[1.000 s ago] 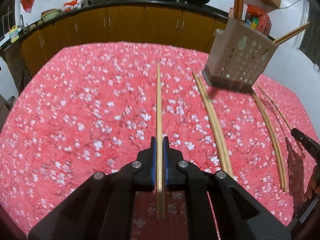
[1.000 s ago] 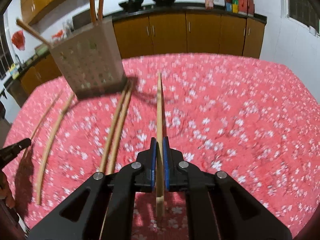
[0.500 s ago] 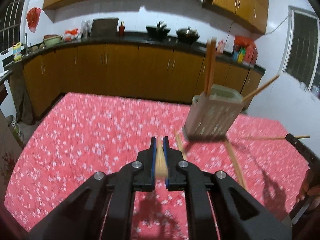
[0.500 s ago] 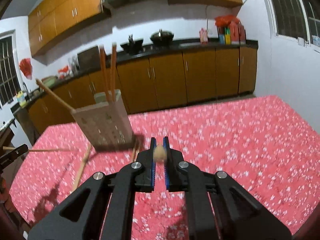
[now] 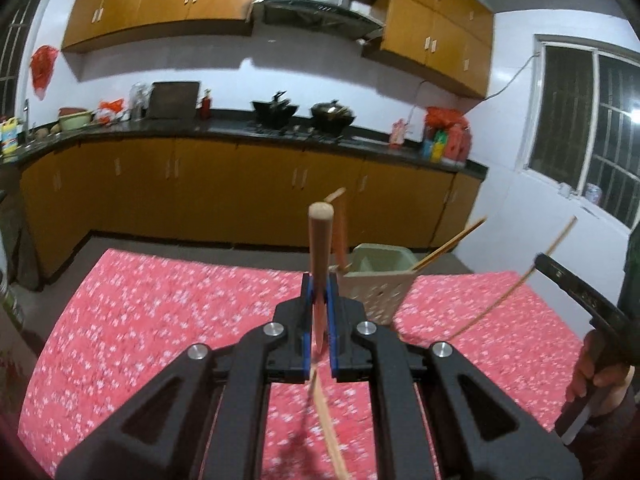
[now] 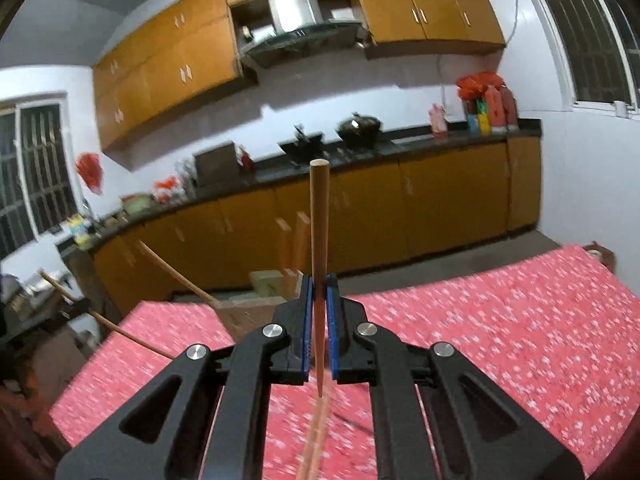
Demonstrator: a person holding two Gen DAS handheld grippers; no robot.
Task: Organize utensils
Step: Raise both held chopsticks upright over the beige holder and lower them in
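My left gripper [image 5: 319, 284] is shut on a wooden chopstick [image 5: 319, 248] that points up and away above the table. My right gripper [image 6: 319, 286] is shut on another wooden chopstick [image 6: 319, 224], also raised; that chopstick shows in the left wrist view [image 5: 520, 284] with the right gripper's body [image 5: 580, 300]. The perforated beige utensil holder [image 5: 378, 280] stands on the red tablecloth just beyond my left gripper, with several chopsticks sticking out of it. In the right wrist view the holder [image 6: 248, 308] sits left of the jaws, partly hidden. Loose chopsticks [image 5: 328, 432] lie on the cloth below.
The table is covered by a red floral cloth [image 5: 160, 320]. Kitchen counter and wooden cabinets [image 5: 240, 176] run along the far wall with woks [image 5: 332, 114]. A window [image 5: 592, 140] is at right. The person's hand [image 5: 600, 368] holds the right gripper.
Both grippers lifted their chopsticks off the table and tilted upward, so the views swung from the tabletop to the kitchen wall. The chopsticks stay clamped.
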